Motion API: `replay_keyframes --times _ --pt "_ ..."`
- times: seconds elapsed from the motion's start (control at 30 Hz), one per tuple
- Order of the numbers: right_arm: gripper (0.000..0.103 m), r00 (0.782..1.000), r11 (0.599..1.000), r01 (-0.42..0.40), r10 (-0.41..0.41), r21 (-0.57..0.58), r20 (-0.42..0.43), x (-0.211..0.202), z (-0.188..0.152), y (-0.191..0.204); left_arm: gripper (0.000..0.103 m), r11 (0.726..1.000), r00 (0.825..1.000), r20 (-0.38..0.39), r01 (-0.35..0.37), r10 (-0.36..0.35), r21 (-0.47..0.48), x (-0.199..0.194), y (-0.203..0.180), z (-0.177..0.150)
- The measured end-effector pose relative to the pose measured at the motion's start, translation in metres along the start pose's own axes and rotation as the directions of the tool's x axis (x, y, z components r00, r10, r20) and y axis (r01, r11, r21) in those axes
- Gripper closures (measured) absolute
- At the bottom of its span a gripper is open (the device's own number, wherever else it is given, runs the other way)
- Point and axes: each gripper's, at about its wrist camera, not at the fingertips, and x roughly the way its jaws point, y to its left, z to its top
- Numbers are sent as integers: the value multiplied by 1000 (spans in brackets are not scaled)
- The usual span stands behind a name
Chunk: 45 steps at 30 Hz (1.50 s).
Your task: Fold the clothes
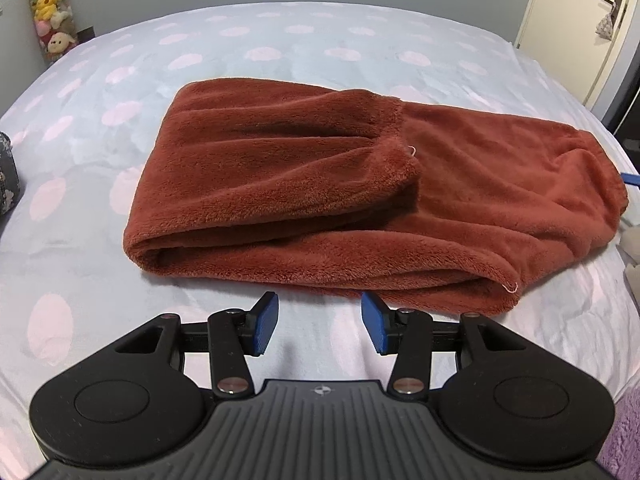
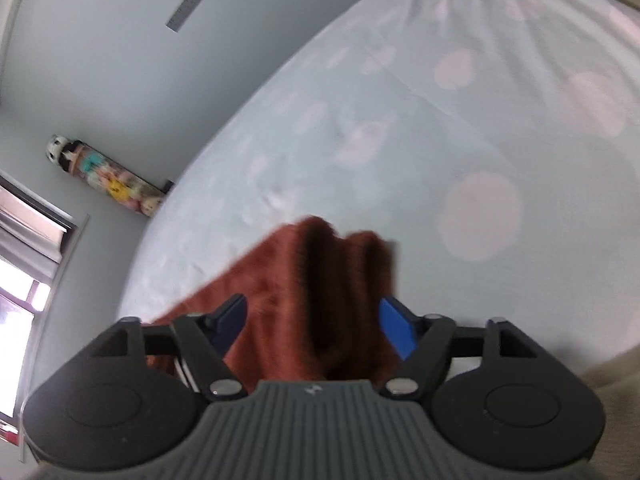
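Rust-brown fleece trousers point(image 1: 340, 184) lie folded on the bed, the legs doubled back over the upper part and the waistband end at the right. My left gripper point(image 1: 320, 326) is open just short of the near fold edge, its blue pads point(image 1: 267, 322) empty and over the sheet. In the right wrist view, which is blurred, my right gripper point(image 2: 314, 326) stands open with a bunched end of the trousers point(image 2: 320, 280) between its widely spread fingers. A blue tip at the trousers' right edge point(image 1: 631, 179) may be one of its fingers.
The bed sheet point(image 1: 280, 48) is pale blue with pink dots. A hanging column of plush toys point(image 1: 50, 8) is at the far left wall, a door point(image 1: 592, 28) at the far right. A dark bag point(image 1: 8, 176) sits at the left edge, purple fabric point(image 1: 624, 440) near right.
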Motion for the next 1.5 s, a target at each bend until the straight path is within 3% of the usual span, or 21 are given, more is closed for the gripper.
replay_keyframes --times 0.33,0.5,0.63,0.8,0.87,0.97,1.23,1.33,1.5 --pt "24 987 989 128 -121 72 -103 55 4 -26 58 999 1000 2 -15 16 -34 -6 18 -20" --pt "28 983 990 126 -116 64 -145 68 0 -27 58 995 999 -40 -15 11 -102 7 34 -29" --pt "51 975 985 168 -162 29 -150 78 -2 -21 58 991 999 -33 11 -15 -133 11 37 -31" --pt "70 979 982 176 -167 65 -120 71 -6 -14 58 990 999 -16 29 -32 -140 7 39 -31" --pt "73 984 984 157 -149 88 -93 60 -4 -5 58 988 999 -2 34 -34 -151 3 43 -31" --pt "75 993 992 107 -104 59 -64 47 2 25 58 983 999 15 42 -40 -177 -1 50 -31" --pt "80 1000 1000 -10 10 -21 -8 23 7 154 58 974 994 80 91 -76 -208 -22 65 -35" --pt "81 999 998 -48 48 -48 2 32 -1 209 58 969 990 113 109 -85 -221 -33 76 -36" --pt "81 997 991 -79 78 -108 -10 83 -21 301 58 964 990 126 99 -70 -247 -46 100 -40"
